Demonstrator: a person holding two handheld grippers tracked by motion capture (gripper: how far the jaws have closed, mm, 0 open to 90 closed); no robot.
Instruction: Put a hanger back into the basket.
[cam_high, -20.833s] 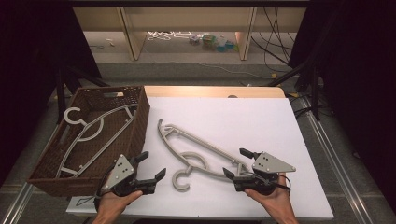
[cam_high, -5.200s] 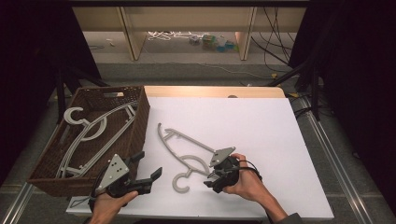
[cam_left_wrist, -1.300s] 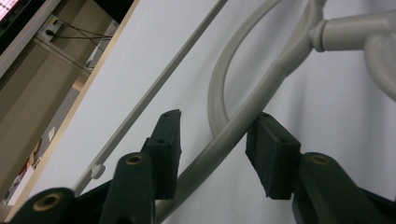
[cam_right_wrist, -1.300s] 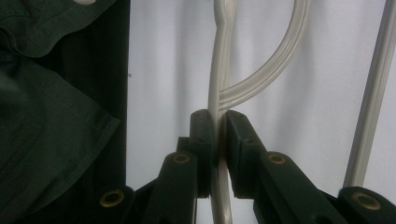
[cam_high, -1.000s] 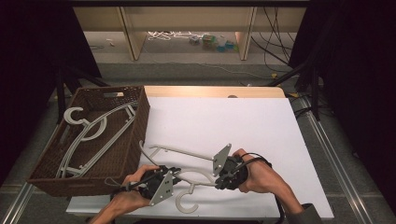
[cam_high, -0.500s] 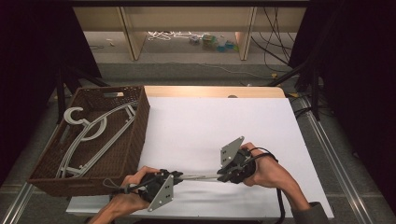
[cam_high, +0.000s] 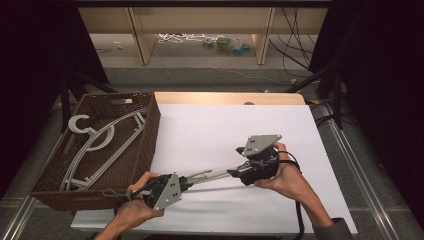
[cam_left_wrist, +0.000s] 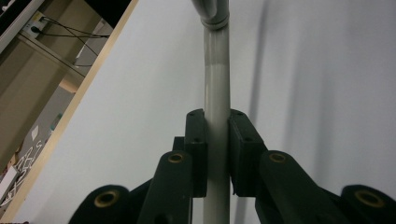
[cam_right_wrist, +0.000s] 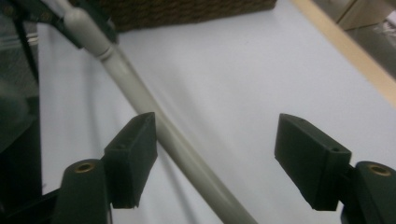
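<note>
1. I stand at a white surface with a pale wooden edge at its far side. Past it are a grey floor and low wooden shelving with cables and small clutter beneath. Darkness lies to both sides.
2. A brown wicker basket sits at the surface's near left corner. Grey hangers lie inside it, one hook curling up near the basket's far end.
3. One more grey hanger is just right of the basket, stretched between my two tools near the front of the surface.
4. My left hand-held gripper is just beside the basket's near right corner. Its jaws are pressed tight against the hanger's round bar, which runs straight up between them in the left gripper view.
5. My right hand-held gripper is farther right of the basket, well apart from it, at the hanger's other end. Its jaws are spread wide. The bar runs slantwise through the gap, close along the left jaw, and I cannot tell whether it touches it.
6. In the right gripper view the bar leads back toward the basket.
</note>
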